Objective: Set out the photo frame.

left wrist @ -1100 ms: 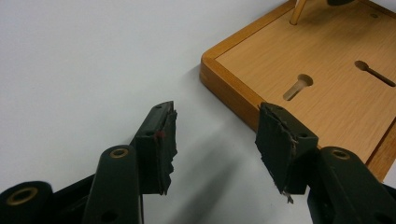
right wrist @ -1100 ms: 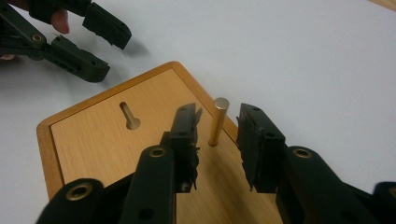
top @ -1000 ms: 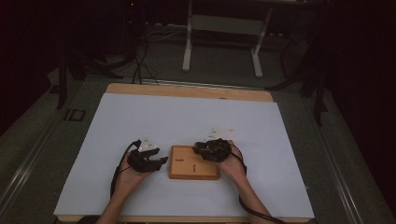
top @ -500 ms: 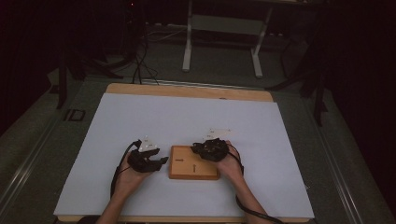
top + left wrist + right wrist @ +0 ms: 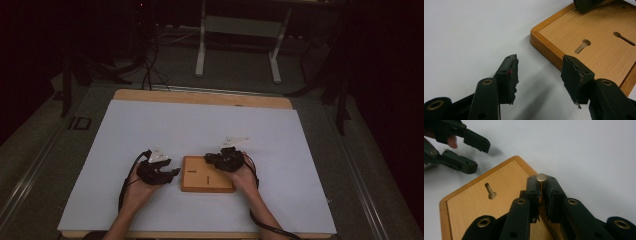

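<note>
A flat wooden board (image 5: 207, 175) with two keyhole slots lies on the white table cover. My right gripper (image 5: 214, 160) hovers over the board's far right corner, shut on a small brass pin (image 5: 541, 178) with a round head that pokes up between the pads. One slot (image 5: 490, 191) lies just left of those jaws. My left gripper (image 5: 172, 173) sits at the board's left edge, open and empty. In the left gripper view its open jaws (image 5: 539, 72) straddle the board's near edge (image 5: 549, 53), with both slots (image 5: 582, 46) beyond.
The white cover (image 5: 200, 130) spreads over a wooden table (image 5: 200, 96), with bare space all around the board. Cables trail from both grippers toward the front edge. Dark floor, cables and a white stand's legs (image 5: 237, 45) lie beyond the table.
My right gripper has edged slightly left over the board with the pin in it. The left gripper has hardly moved.
</note>
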The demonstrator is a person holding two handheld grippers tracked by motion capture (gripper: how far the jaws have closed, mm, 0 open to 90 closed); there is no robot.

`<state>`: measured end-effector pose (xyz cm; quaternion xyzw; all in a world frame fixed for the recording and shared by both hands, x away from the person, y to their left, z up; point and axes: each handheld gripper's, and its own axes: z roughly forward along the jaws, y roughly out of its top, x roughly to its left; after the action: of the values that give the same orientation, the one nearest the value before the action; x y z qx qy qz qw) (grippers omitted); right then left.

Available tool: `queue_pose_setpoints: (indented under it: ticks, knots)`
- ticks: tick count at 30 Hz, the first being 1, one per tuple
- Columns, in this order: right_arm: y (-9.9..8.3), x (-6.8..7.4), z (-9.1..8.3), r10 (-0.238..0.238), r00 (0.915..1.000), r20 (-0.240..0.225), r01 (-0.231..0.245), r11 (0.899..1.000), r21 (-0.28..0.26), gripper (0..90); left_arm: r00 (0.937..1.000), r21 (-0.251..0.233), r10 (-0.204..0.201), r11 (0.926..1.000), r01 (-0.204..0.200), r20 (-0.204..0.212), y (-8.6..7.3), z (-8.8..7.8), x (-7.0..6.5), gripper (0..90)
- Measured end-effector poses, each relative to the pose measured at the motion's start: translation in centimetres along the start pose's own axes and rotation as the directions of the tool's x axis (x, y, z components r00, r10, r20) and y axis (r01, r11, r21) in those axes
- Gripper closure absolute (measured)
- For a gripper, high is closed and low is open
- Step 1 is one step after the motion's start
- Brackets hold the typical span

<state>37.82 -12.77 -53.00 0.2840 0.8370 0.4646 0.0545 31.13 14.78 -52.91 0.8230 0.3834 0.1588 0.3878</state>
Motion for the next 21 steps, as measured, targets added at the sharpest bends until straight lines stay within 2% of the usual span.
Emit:
queue_pose_setpoints:
  ticks: [11,21]
  knots:
    - [0.3,-0.37,0.01,0.021,0.9993,-0.03,-0.02,0.999,0.03,83.4,1.0,-0.003,0.005,1.0,-0.005,0.004,0.04,-0.05,-0.13,47.2]
    - [0.43,-0.84,0.04,0.028,0.9976,-0.064,-0.026,0.999,0.044,83.3,0.9989,-0.027,0.038,0.9989,-0.037,0.028,0.13,-0.24,-0.62,46.4]
